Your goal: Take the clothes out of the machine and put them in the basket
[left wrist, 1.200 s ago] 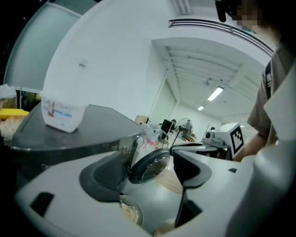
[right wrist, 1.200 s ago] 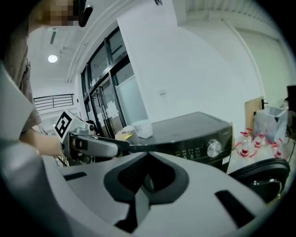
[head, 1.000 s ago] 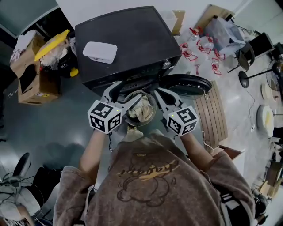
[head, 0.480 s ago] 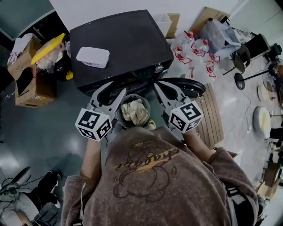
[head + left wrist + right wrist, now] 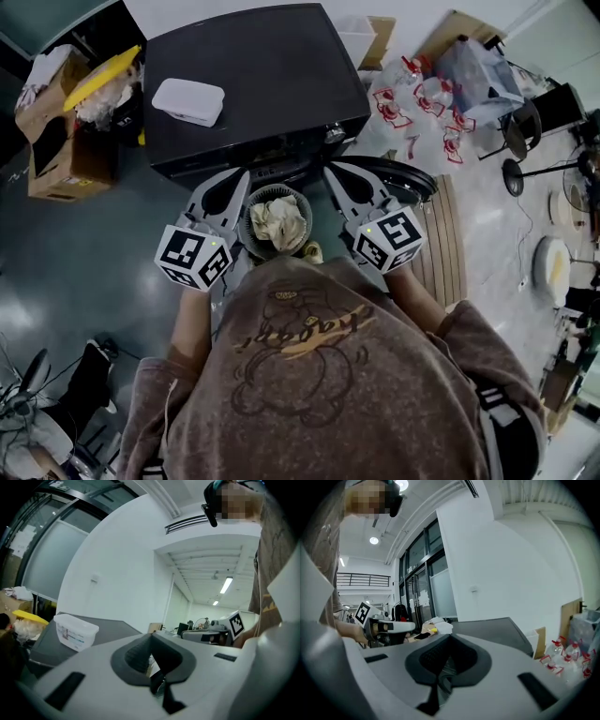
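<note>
A black washing machine (image 5: 253, 84) stands ahead of me, its round door (image 5: 394, 178) swung open to the right. Below its front sits a round dark basket (image 5: 251, 211) with crumpled beige clothes (image 5: 278, 221) in it. My left gripper (image 5: 242, 176) lies along the basket's left side; its jaws have just been closing and now meet, with nothing seen between them (image 5: 151, 637). Along the basket's right side, near the door, my right gripper (image 5: 330, 171) has its pads together at the tips (image 5: 449, 637). The drum's inside is hidden.
A white lidded box (image 5: 188, 101) rests on the machine's top. Cardboard boxes (image 5: 61, 141) with a yellow item stand at the left. A slatted wooden board (image 5: 450, 248) lies right of the door, and red-and-white items (image 5: 422, 112) litter the floor beyond.
The left gripper's jaws, apart a second ago, have come together beside the basket. Both grippers have shifted a little toward the machine's front. The basket stays between them.
</note>
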A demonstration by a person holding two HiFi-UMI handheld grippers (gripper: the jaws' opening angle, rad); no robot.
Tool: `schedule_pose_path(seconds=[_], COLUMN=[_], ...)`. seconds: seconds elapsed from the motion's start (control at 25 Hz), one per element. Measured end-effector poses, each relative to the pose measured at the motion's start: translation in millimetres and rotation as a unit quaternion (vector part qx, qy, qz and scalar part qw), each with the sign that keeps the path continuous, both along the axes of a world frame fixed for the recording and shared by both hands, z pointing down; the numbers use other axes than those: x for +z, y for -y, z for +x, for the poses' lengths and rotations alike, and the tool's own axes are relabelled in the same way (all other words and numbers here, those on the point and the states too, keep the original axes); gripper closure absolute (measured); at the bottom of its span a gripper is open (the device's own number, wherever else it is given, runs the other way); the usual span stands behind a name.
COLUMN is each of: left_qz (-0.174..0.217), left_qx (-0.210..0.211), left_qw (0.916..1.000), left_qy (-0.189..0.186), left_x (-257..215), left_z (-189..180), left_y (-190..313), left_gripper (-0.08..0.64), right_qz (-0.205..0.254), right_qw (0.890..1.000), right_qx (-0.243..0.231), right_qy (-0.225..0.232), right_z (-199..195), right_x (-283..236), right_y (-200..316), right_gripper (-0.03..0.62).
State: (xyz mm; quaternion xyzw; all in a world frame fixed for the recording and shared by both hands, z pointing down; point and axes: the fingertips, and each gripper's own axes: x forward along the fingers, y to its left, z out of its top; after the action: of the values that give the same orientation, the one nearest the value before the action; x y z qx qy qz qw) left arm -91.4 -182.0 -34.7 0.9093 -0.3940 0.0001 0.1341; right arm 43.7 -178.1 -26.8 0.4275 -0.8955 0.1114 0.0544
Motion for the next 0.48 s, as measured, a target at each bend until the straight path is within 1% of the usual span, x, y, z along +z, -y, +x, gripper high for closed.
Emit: schedule_pose_path(seconds=[0.12, 0.28, 0.48], left_qz=[-0.003, -0.004, -0.008], left_qx=[-0.009, -0.026, -0.046], left_qw=[0.9999, 0.9996, 0.9988], left_qy=[0.004, 0.011, 0.011], left_x=[9.5, 25.6, 38.6], left_z=[2.6, -4.2, -12.3], left_y=[0.3, -0.1, 2.4], left_gripper=[0.554, 0.554, 0.554], right_qz=[0.0, 0.004, -0.008], right_qw=[1.0, 1.0, 1.0], right_qx=[-0.01, -0.016, -0.024], right_qy=[0.006, 0.011, 0.017], right_z=[0.9, -1.8, -3.6], right_x=[7.0, 17.6, 32.1], right_y=[2.9, 6.7, 11.2], right_gripper=[0.597, 0.597, 0.597])
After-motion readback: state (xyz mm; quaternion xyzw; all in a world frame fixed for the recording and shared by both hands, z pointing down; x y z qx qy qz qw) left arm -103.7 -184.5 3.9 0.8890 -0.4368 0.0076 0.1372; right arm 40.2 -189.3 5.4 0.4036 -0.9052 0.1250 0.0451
